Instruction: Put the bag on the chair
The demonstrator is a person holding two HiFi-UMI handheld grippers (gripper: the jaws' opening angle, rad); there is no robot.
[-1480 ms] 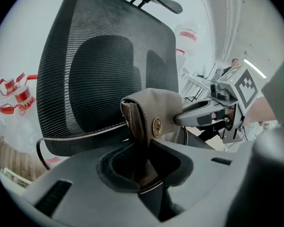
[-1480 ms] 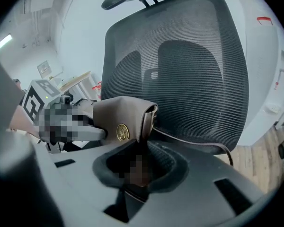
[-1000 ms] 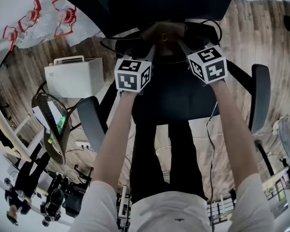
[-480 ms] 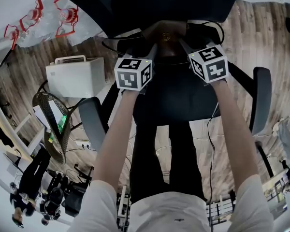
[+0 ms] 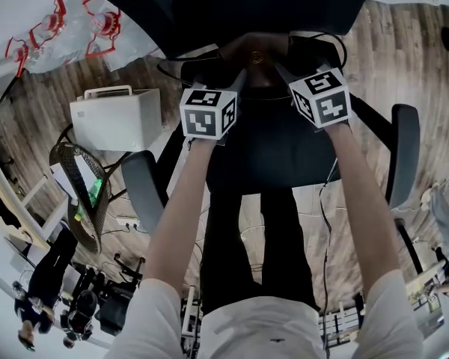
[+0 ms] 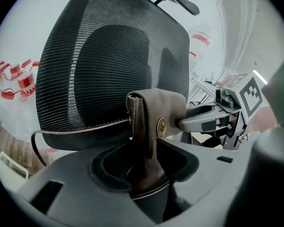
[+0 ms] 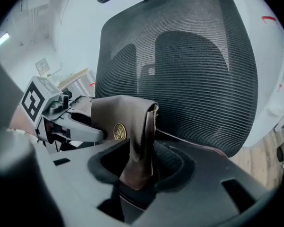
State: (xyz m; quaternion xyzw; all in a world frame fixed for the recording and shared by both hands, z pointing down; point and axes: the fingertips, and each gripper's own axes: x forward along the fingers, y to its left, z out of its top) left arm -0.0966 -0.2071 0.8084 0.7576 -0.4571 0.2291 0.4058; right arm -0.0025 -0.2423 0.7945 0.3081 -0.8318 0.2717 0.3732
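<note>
A brown leather bag point(image 5: 256, 53) with a round brass stud stands on the black chair seat point(image 5: 277, 155), close to the mesh backrest point(image 6: 109, 65). My left gripper point(image 5: 236, 81) is at the bag's left end and my right gripper point(image 5: 281, 72) at its right end. Both pairs of jaws have just been opening. In the left gripper view the bag point(image 6: 149, 126) rises between my open jaws point(image 6: 144, 171) with gaps at its sides. The right gripper view shows the same: the bag point(image 7: 132, 136) stands between the spread jaws point(image 7: 139, 171), not pinched.
Black armrests point(image 5: 142, 189) point(image 5: 402, 152) flank the seat. A white box point(image 5: 116, 118) and a wire mesh bin point(image 5: 82, 193) stand on the wooden floor to the left. Cables trail under the chair. People stand at the lower left point(image 5: 45, 275).
Both grippers' fingers stand slightly wider round the bag's ends than before. The hands and the bag have kept their place on the seat.
</note>
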